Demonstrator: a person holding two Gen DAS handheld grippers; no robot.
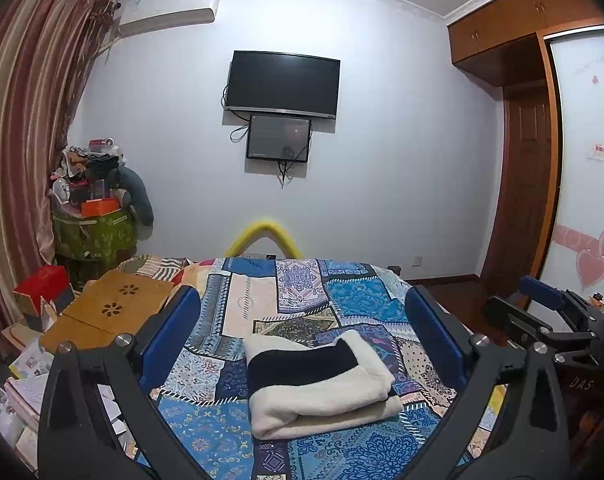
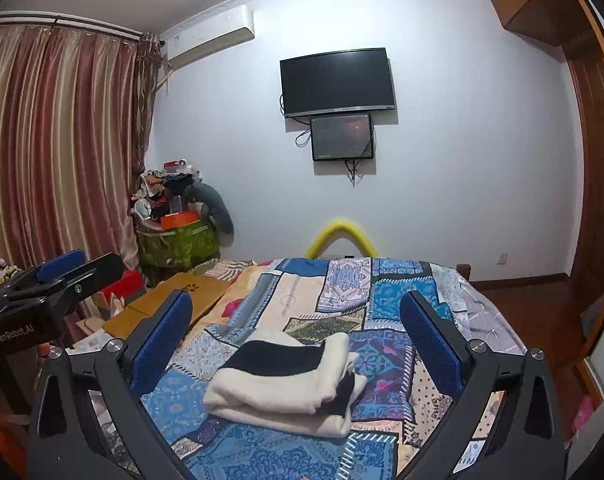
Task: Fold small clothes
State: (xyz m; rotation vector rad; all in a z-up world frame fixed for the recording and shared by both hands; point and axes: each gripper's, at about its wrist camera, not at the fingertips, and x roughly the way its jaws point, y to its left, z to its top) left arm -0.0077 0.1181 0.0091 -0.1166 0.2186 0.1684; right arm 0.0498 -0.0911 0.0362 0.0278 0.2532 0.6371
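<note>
From the left wrist camera, a cream-and-black garment (image 1: 322,384) lies folded into a thick bundle on the patchwork bedspread (image 1: 302,304), framed between the blue pads of the left gripper (image 1: 302,332). Its fingers (image 1: 170,332) stand wide apart and hold nothing, hovering above the cloth without touching it. The right gripper shows at the frame's right edge (image 1: 542,300), well clear of the bundle.

From the right wrist camera, the same garment (image 2: 286,384) sits near the bed's close end, its open edges and a black layer showing on the right side. The right gripper (image 2: 298,332) is likewise spread and empty above it; the left gripper (image 2: 58,276) juts in at the left, its fingers too edge-on to judge from here.

The fold looks close to complete. To finish it well, the loose right-hand layers would want squaring with the stack, pressed lightly from above rather than pinched, so the soft knit does not drag and undo the creases beneath.
</note>
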